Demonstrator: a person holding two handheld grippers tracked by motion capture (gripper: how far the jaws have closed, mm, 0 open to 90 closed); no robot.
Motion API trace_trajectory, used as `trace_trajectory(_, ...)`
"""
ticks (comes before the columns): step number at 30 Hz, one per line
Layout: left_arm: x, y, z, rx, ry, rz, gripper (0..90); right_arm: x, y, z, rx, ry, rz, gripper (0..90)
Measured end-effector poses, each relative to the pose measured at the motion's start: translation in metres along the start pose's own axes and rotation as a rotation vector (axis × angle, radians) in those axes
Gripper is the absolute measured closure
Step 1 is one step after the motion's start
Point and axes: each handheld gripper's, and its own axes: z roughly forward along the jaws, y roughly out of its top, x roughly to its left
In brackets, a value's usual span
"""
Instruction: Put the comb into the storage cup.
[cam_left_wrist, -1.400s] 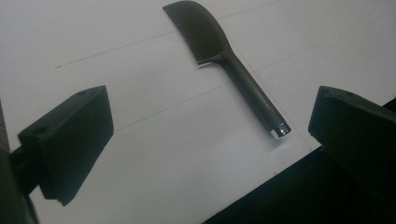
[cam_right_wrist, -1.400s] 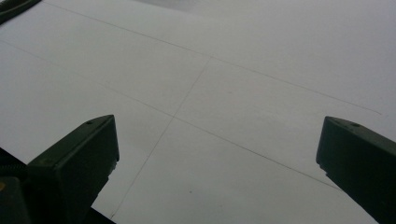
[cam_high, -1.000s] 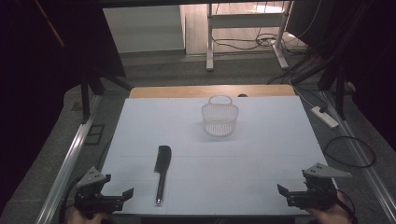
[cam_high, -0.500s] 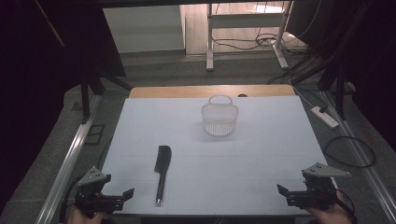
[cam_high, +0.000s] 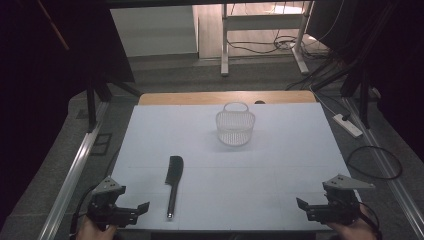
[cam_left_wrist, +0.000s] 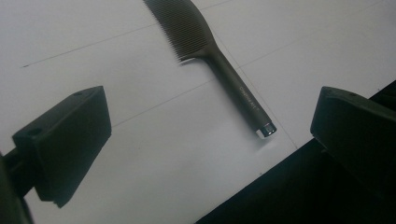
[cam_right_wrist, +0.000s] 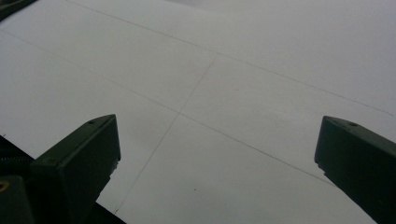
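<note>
Resting at the desk's (cam_high: 280, 165) near corners, left tool (cam_high: 142, 207) and right tool (cam_high: 301, 204) both spread, empty. Comb (cam_high: 173, 184) flat near left tool (handle toward person); basket (cam_high: 235, 126) well beyond.

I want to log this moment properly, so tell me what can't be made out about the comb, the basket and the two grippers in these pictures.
- Comb: in the left gripper view the top edge cuts off its far teeth, and the print on the handle is too small to read.
- Basket: in the high view it is too small and dim to tell whether anything lies inside.
- Left gripper and right gripper: in the high view the bottom edge cuts off the hands holding them.
</note>
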Motion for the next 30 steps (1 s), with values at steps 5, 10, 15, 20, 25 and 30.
trace_trajectory(5, 0.002, 0.002, 0.003, -0.007, -0.030, -0.023, 0.0, 0.000, 0.000, 0.000, 0.000, 0.003, -0.004, 0.9)
trace_trajectory(10, 0.000, 0.007, 0.008, 0.006, -0.034, -0.013, 0.0, 0.000, 0.000, 0.000, 0.001, 0.010, -0.007, 1.2)
trace_trajectory(15, 0.000, 0.013, 0.013, 0.011, -0.033, -0.004, 0.0, 0.000, 0.000, 0.001, 0.002, 0.011, -0.007, 1.2)
trace_trajectory(20, 0.000, 0.020, 0.019, 0.028, -0.028, 0.009, 0.0, 0.000, 0.000, 0.001, 0.005, 0.011, -0.006, 1.2)
trace_trajectory(25, -0.002, 0.026, 0.025, 0.038, -0.026, 0.026, 0.0, 0.000, 0.000, 0.001, 0.006, 0.010, -0.007, 1.2)
trace_trajectory(30, -0.002, 0.033, 0.031, 0.050, -0.031, 0.056, 0.0, 0.000, 0.000, 0.001, 0.005, 0.009, -0.005, 1.2)
